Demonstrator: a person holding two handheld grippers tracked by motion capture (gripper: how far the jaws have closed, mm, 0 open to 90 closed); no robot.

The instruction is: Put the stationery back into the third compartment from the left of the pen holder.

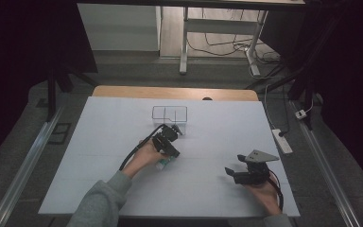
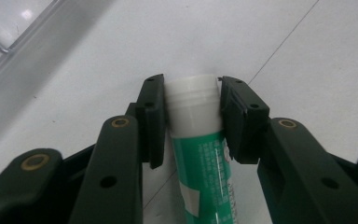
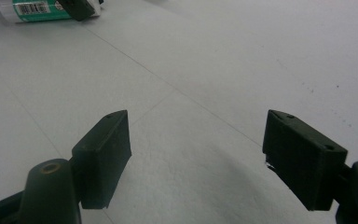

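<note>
There is one tube (image 2: 199, 154) on the white table (image 1: 217, 137). It is green with a white cap and it lies flat. In the high view it sits a little to the 8 o'clock side of the table's middle, just under the left claw (image 1: 166, 156).

There are two claws. In the left gripper view the left claw (image 2: 193, 109) has its two black jaws on the white cap, one at 9 o'clock and one at 3 o'clock of it. Both jaws touch the cap, so the claw is holding the tube (the jaws are about half closed). The green body of the tube runs back toward 6 o'clock between the two arms of the claw.

The right claw (image 1: 232, 171) is at about 4 o'clock on the table, well apart from the tube. In its own view the right claw (image 3: 196, 158) is wide, with bare table between the jaws. Far off at 11 o'clock in that view lies the tube (image 3: 32, 10), with a barcode on it.

One clear box (image 1: 169, 115) stands at 12 o'clock from the left claw, near the far side of the table.

Two hands hold the claws, one each.
</note>
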